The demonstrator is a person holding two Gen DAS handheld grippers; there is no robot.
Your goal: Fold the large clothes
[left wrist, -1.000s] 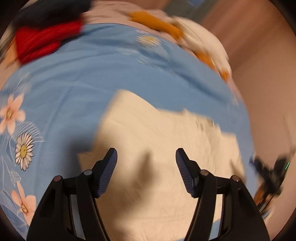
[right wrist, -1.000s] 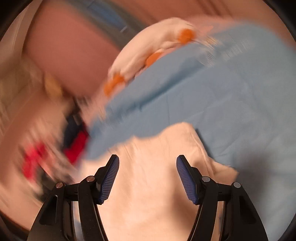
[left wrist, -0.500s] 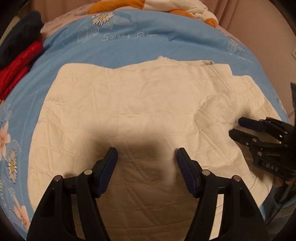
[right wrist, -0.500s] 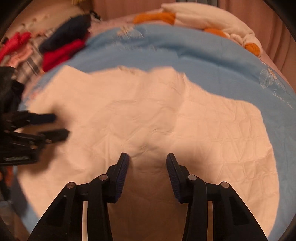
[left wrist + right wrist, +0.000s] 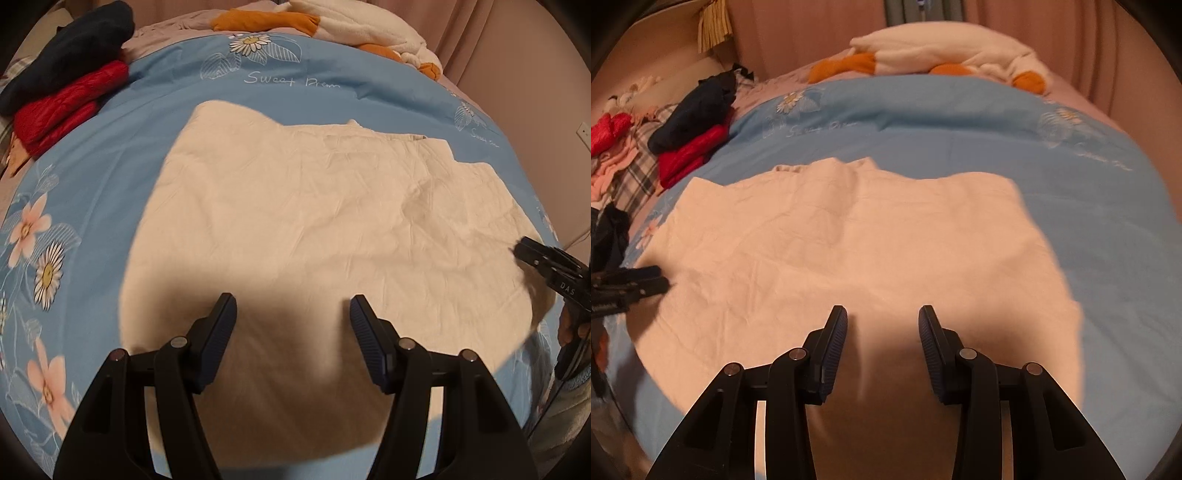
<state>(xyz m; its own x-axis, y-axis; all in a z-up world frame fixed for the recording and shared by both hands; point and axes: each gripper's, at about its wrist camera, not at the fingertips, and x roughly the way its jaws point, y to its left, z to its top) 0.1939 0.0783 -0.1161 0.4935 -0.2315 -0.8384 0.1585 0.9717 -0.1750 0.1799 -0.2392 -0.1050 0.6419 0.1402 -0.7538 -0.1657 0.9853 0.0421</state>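
Both sets of jaws are standing apart and gripping nothing, hovering over a cream garment that is lying spread on a blue bed.

Going down in size: the blue floral duvet is covering the bed and carrying everything; the cream garment is lying flat across its middle, lightly creased, its far edge uneven; a white and orange plush is resting at the bed's far end, with red and navy folded clothes stacked beside the duvet. The left gripper is hanging above the near hem, and the right gripper is doing likewise, its fingers narrower set. The cloth is looking soft, light and limp, likely sagging and bunching when lifted, so pinching the near hem corners seems the sounder hold.
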